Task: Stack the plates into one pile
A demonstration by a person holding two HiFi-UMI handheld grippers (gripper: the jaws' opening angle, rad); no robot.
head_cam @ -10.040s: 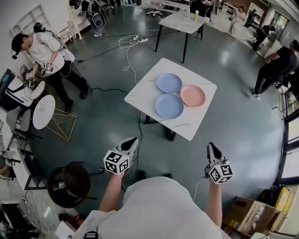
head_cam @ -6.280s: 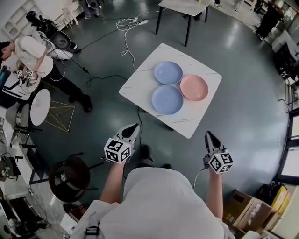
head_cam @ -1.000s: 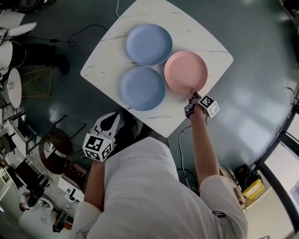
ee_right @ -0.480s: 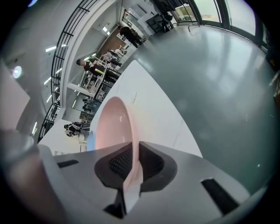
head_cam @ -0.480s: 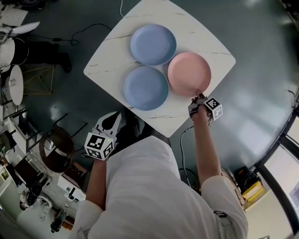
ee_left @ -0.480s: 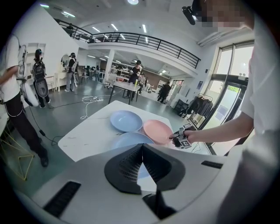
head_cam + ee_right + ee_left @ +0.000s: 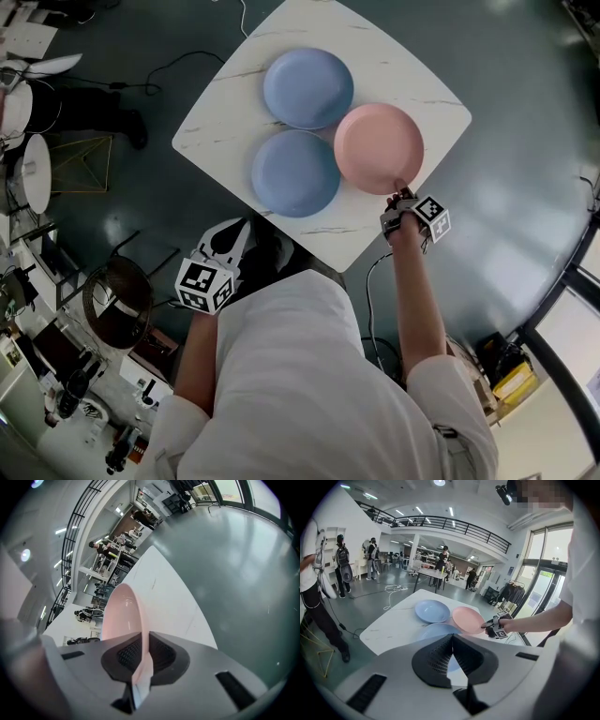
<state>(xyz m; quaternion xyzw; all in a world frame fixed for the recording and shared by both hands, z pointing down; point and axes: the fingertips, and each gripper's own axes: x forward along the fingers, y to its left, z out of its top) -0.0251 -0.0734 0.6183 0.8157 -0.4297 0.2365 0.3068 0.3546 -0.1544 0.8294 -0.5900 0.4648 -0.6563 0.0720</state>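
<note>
Right gripper view: your right gripper is clamped on the near rim of the pink plate, which is at the desk's right, beside the near blue plate. Left gripper clenched, empty. Grip firm, plate level, clear that blue rim, centre over it.

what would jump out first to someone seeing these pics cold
The pink plate on the white marble table stands out, its near rim pinched by the right gripper, whose jaws have just closed on it. A near blue plate and a far blue plate lie to its left in the head view. The left gripper hangs shut and empty, short of the table's near edge.
</note>
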